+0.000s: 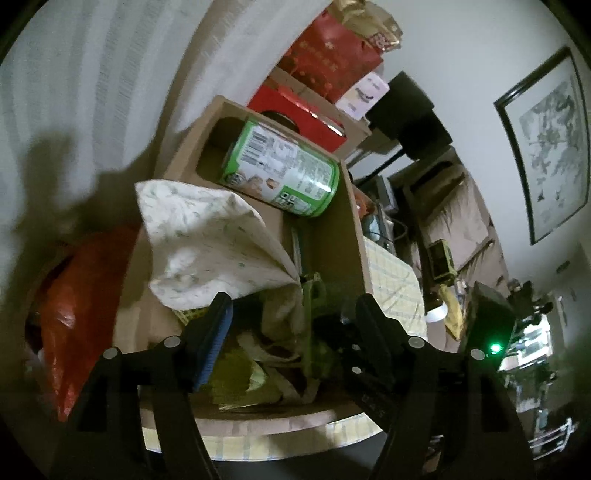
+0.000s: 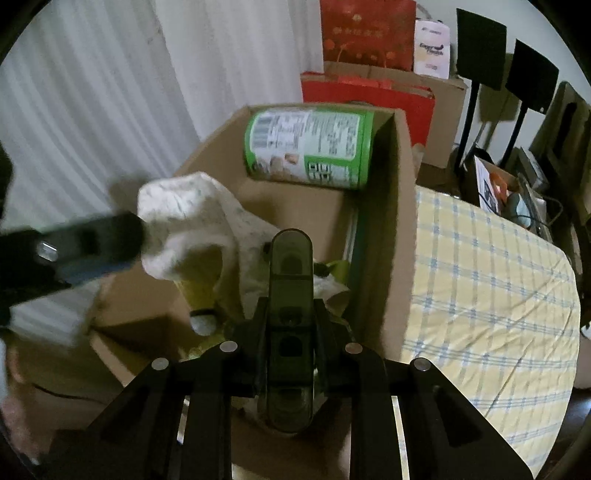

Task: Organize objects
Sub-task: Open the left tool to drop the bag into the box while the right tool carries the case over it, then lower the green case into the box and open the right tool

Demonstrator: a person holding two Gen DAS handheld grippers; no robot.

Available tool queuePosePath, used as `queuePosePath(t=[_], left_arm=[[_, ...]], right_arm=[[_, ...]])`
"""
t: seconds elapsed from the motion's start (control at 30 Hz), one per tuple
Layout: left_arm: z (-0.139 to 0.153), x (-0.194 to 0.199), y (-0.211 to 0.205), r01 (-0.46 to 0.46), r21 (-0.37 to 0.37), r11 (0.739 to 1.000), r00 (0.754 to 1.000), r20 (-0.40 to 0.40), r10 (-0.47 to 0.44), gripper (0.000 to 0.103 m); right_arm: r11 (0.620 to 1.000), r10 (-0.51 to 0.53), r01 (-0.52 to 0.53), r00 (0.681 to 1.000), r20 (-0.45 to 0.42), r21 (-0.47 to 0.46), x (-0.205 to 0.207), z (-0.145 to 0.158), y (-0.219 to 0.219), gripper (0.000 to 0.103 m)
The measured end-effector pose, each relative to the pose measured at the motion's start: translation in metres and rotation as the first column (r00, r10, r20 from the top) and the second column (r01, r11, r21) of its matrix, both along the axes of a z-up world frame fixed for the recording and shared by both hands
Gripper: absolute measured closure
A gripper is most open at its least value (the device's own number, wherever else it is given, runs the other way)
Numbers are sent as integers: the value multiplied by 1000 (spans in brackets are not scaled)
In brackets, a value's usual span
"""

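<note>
The right gripper is closed tight on one dark translucent plastic oblong object, clamped between its fingers and reaching out past them over the open brown cardboard box. The left gripper stands with its two fingers well apart and nothing pinched between them; they hang over the near end of the same box. No earlier picture is at hand to show their motion.

Inside the box, nearest the fingers, lies a heap of yellow-green crumpled packaging and one green plastic piece. Just behind rises one white cloth printed with small pale-green specks, bunched and leaning toward the box's left wall; in the right wrist view the left gripper's black finger sits close against it, though whether they touch cannot be told. At the far end one green cylindrical can with a white printed label lies on its side.

The box rests on a counter covered with a yellow and blue checked cloth. Left of the box lies one orange plastic bag. Beyond the box stand two red paper bags.
</note>
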State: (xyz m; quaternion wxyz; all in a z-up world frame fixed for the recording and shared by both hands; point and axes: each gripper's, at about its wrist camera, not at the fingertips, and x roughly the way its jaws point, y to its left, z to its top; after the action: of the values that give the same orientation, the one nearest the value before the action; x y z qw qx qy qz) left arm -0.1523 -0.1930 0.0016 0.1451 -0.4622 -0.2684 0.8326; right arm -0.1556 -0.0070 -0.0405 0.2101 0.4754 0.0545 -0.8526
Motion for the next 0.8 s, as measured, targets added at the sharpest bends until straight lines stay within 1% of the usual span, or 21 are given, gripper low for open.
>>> queuePosePath(t=[0.03, 0.1, 0.13, 0.2, 0.3, 0.37, 0.53, 0.57, 0.8], left_arm=[[-1, 0, -3, -3, -6, 1000, 1000, -1, 3, 31], [0, 3, -6, -3, -23, 1000, 1000, -1, 3, 28], [1, 2, -7, -3, -30, 1000, 1000, 1, 3, 28], [3, 4, -11, -11, -34, 999, 1000, -3, 11, 28], [6, 9, -18, -26, -25, 999, 1000, -14, 25, 26], [7, 12, -18, -29, -36, 999, 999, -22, 28, 23], [11, 25, -7, -24, -116, 993, 999, -50, 19, 21], [12, 28, -4, -22, -129, 991, 998, -56, 15, 18], [18, 47, 23, 12, -229, 973, 995, -93, -34, 18]], right_arm=[[1000, 1, -1, 1000, -4, 9, 1, -1, -1, 80], [1000, 9, -8, 1000, -9, 25, 3, 0, -1, 76], [1000, 7, -7, 1000, -19, 27, 5, 3, 1, 72], [1000, 5, -4, 999, -42, 28, 8, 12, 4, 69], [1000, 4, -3, 997, -71, 10, 15, 27, 11, 68], [1000, 1, -2, 996, -90, -4, 20, 37, 17, 64], [1000, -8, 7, 993, -118, -10, 33, 48, 29, 59], [1000, -13, 11, 992, -124, -13, 36, 50, 33, 58], [999, -44, 44, 986, -162, -9, 57, 54, 54, 51]])
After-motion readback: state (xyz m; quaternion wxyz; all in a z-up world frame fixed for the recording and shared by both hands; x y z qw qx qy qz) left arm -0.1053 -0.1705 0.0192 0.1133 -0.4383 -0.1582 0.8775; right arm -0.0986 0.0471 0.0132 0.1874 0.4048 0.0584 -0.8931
